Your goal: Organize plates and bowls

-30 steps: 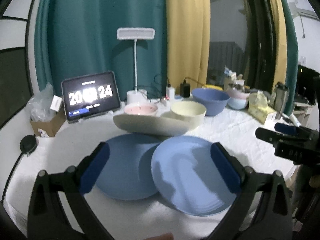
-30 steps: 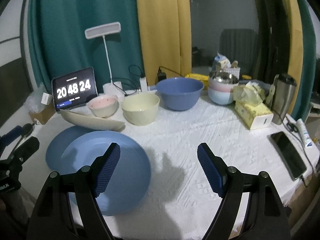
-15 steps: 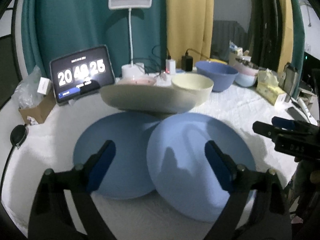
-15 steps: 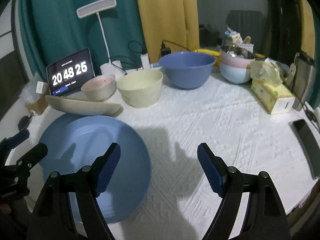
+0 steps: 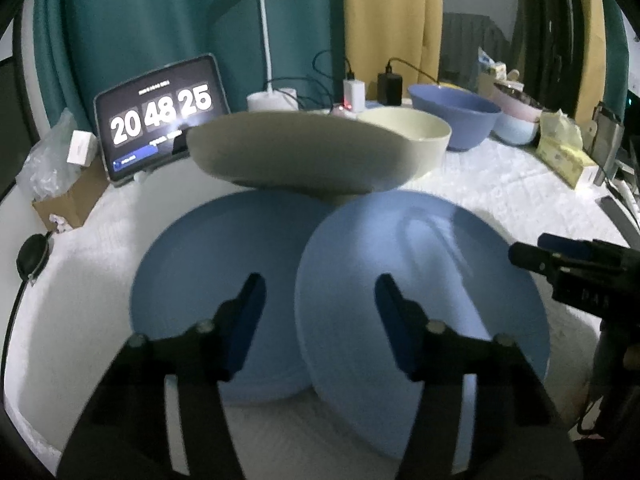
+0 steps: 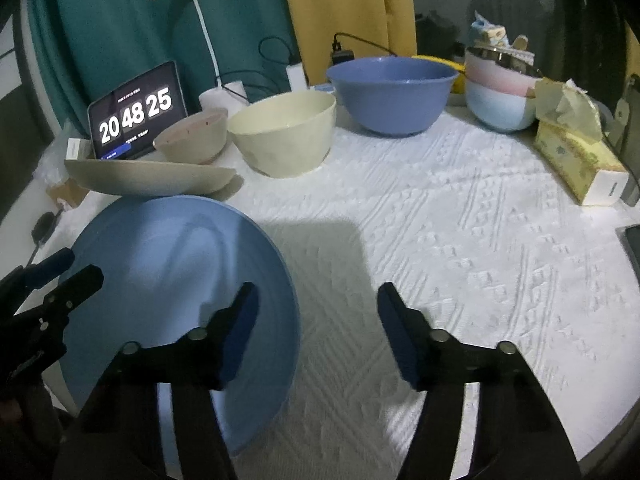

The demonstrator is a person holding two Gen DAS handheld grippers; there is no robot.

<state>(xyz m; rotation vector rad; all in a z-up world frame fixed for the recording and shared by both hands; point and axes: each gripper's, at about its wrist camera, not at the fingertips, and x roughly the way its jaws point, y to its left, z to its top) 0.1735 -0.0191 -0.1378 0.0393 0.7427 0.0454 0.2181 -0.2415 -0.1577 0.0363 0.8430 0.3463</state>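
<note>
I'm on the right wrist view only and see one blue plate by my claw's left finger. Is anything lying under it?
Observer: Yes. The left wrist view shows a darker blue plate lying beneath the left edge of the lighter blue plate.
Operator: Is the left claw holding either one?
Observer: No. The left claw is open over their overlap with nothing pinched between its pads. Its jaws have just been closing.

Right plate (image 5: 420, 280) overlaps left plate (image 5: 208, 272); bowls (image 6: 284, 136) behind.
</note>
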